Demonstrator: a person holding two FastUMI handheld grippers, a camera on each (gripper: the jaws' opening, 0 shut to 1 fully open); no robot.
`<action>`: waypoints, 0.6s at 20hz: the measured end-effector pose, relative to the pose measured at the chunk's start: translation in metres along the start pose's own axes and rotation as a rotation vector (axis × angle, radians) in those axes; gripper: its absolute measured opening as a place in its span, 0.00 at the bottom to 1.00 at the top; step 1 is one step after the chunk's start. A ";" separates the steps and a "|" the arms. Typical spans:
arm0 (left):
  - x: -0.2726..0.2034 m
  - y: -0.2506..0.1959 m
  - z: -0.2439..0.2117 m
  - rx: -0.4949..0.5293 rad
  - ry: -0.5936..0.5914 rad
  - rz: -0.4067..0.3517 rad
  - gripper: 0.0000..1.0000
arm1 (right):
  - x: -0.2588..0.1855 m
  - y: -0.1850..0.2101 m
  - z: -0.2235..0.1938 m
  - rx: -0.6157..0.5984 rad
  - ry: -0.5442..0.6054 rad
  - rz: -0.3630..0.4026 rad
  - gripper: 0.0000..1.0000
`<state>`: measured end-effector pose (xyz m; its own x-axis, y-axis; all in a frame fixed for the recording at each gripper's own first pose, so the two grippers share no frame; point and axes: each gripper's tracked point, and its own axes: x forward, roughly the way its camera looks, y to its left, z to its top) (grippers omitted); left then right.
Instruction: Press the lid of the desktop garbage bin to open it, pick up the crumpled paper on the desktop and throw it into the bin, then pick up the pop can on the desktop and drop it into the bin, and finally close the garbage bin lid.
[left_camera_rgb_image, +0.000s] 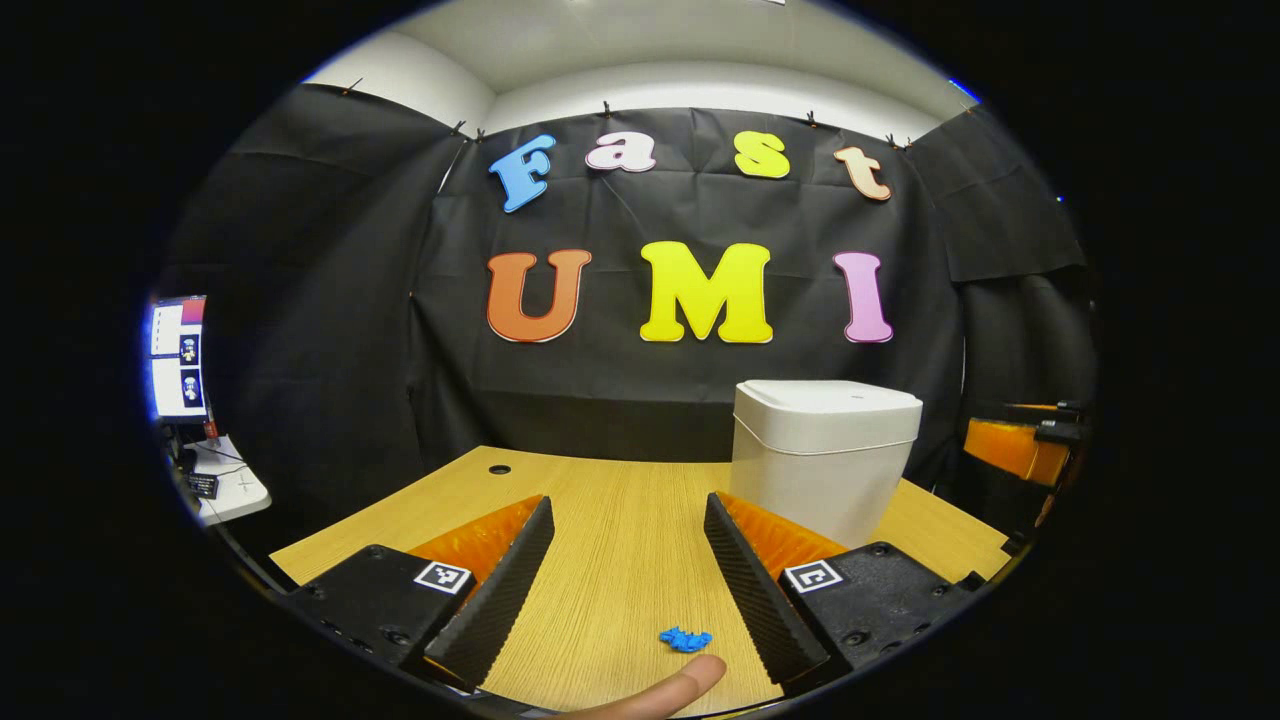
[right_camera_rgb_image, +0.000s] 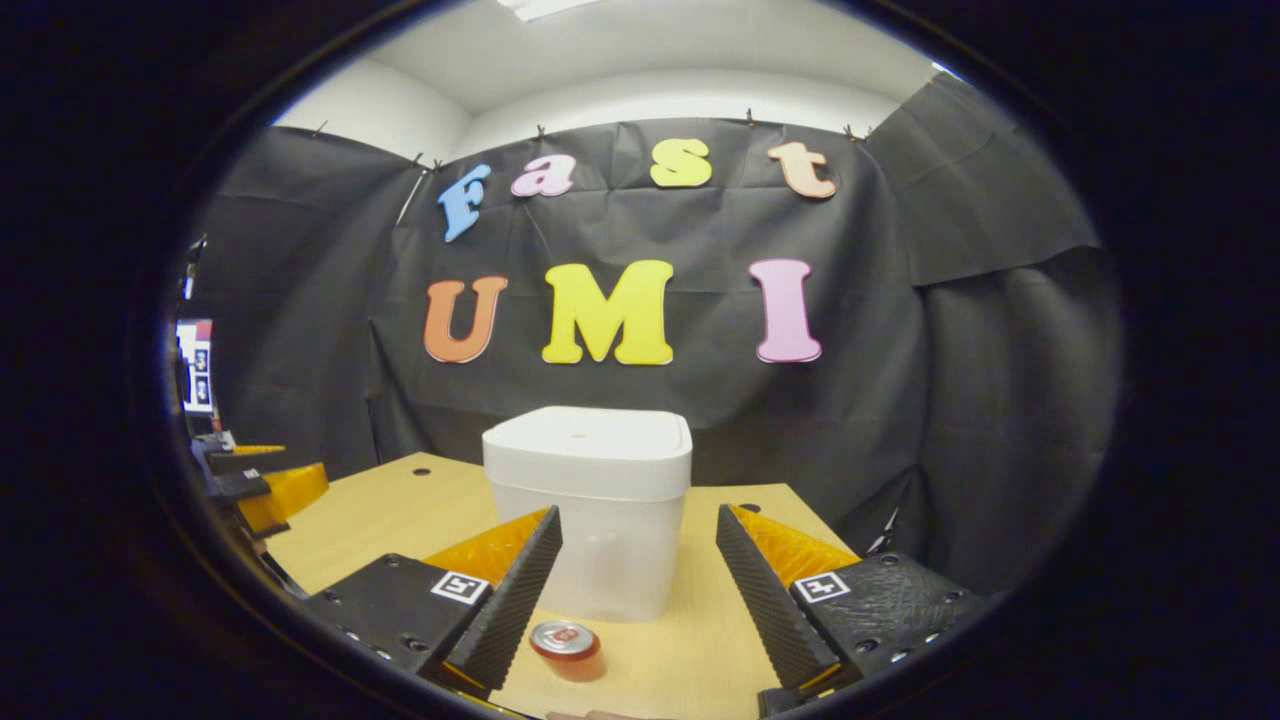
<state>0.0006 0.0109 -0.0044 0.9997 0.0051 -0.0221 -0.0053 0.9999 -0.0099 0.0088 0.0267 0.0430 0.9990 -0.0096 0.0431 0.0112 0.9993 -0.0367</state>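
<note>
The bin (right_camera_rgb_image: 588, 510), lid down, stands dead ahead at 12 o'clock of the right tool (right_camera_rgb_image: 638, 590), nearer it than the left tool (left_camera_rgb_image: 628, 580), where it sits at 1 o'clock. Both tools gape wide, holding nothing. The pop can (right_camera_rgb_image: 567, 648) stands upright on the tabletop (right_camera_rgb_image: 380, 520) by the right tool's 7 o'clock finger.

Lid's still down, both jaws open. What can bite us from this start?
1. The bin is still closed, its lid flat. Carrying trash over before pressing it means a blocked drop.
2. The crumpled paper is small and lies low on the desk beside a fingertip. The left gripper may scrape wood or pinch the finger.
3. The pop can stands near the bin, by the right gripper; an off-centre approach could tip it.
</note>
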 end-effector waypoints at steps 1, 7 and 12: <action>0.002 0.000 -0.001 -0.002 0.003 -0.001 0.98 | 0.004 0.002 0.008 -0.003 -0.005 -0.001 0.95; 0.003 0.001 -0.003 -0.005 0.017 0.002 0.98 | 0.036 0.024 0.048 0.023 -0.032 0.021 0.80; 0.004 0.002 -0.004 0.001 0.022 0.002 0.98 | 0.077 0.044 0.060 -0.006 0.001 0.029 0.46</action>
<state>0.0041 0.0129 -0.0087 0.9990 0.0069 -0.0442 -0.0072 0.9999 -0.0084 0.0841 0.0718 0.1047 0.9990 0.0197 0.0409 -0.0179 0.9989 -0.0437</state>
